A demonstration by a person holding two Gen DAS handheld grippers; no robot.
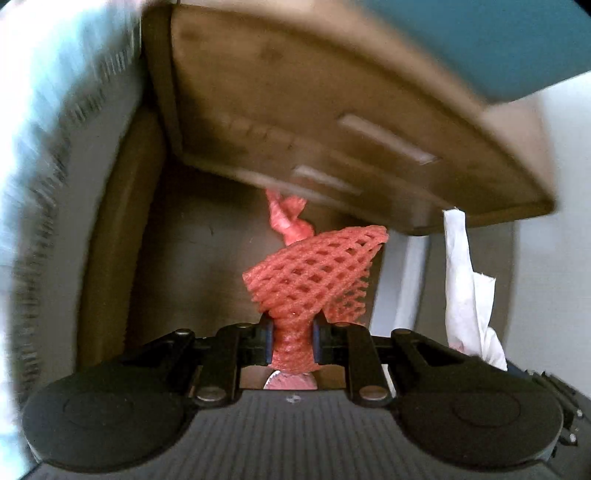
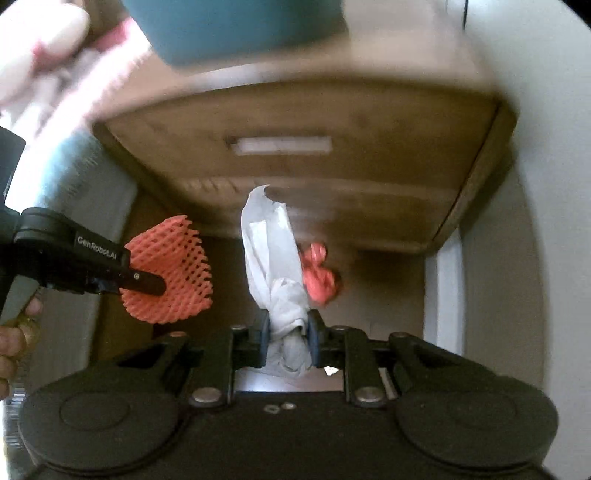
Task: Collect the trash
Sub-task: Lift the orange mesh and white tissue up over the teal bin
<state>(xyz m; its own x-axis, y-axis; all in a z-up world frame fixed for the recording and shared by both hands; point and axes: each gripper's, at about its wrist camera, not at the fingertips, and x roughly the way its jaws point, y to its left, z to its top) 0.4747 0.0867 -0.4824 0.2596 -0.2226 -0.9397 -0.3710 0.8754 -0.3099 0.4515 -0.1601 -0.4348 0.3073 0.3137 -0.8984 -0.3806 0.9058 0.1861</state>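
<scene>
- Fingers of the left gripper (image 1: 293,345) are clenched on one red foam net sleeve (image 1: 314,275); the pinched end is squeezed narrow between the pads, and the free end flares open beyond them.
- Fingers of the right gripper (image 2: 289,338) are clenched on one crumpled white tissue (image 2: 275,258), bunched at the pads with a long tail reaching forward.
- Both items are held in the air, clear of any surface, in front of one brown cardboard box (image 1: 332,122).
- Count of held trash: two pieces, one per gripper.
- One more red crumpled piece (image 2: 319,277) lies on the brown floor (image 2: 384,291) below the box's near edge. Right view: it sits just behind the tissue. Left view: only partly seen above the net.
- Right view: the left gripper (image 2: 147,282) enters from the left edge with the net (image 2: 170,271), beside the tissue but not touching it.
- Left view: the tissue (image 1: 467,291) hangs at the right, apart from the net.
- One teal object (image 2: 236,26) sits on top of the box; blurred, identity unclear.
- One bare hand (image 2: 16,343) with a ring shows at the left edge of the right view.
</scene>
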